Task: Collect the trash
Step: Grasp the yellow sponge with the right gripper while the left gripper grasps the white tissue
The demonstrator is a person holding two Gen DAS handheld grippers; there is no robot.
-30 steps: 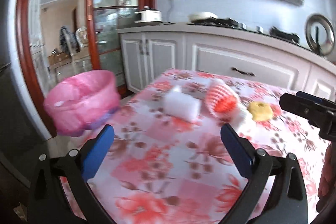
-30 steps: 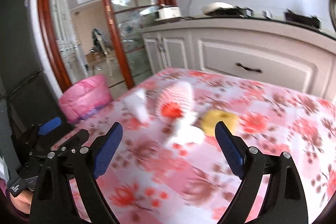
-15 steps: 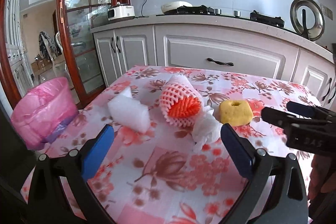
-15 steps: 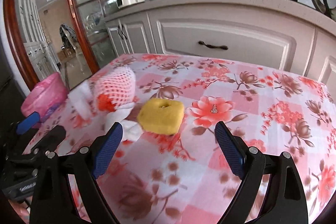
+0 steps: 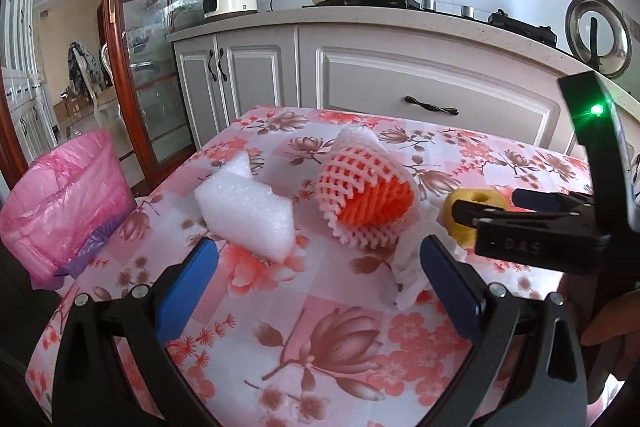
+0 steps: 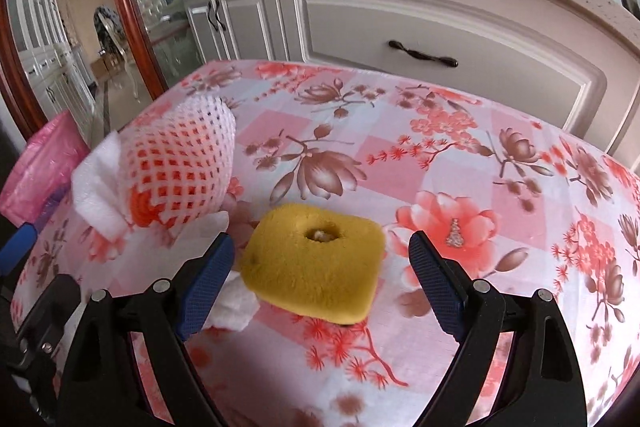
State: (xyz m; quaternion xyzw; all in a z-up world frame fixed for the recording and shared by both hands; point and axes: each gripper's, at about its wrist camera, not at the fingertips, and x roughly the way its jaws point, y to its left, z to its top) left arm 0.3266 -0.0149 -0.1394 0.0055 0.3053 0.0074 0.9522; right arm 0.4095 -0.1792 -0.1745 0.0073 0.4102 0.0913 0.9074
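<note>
The floral tablecloth (image 6: 460, 131) serves as the reference surface. The yellow sponge (image 6: 316, 267), with a hole in its top face, lies flat on the cloth. The right gripper (image 6: 322, 269) is positioned with its blue fingers spread wide, one on each side of the sponge; neither finger appears to touch it, though the left finger's gap is hard to judge. A crumpled white tissue (image 6: 234, 301) lies just beside the sponge, partly behind that finger. The foam fruit net (image 5: 366, 195), white mesh over an orange core, lies on the cloth near the sponge. The white foam sheet (image 5: 248, 213) lies just beside the net. The left gripper (image 5: 316, 273) hovers above the cloth, fingers spread and holding nothing. A bin lined with a pink bag (image 5: 64, 199) stands beyond the cloth's edge.
</note>
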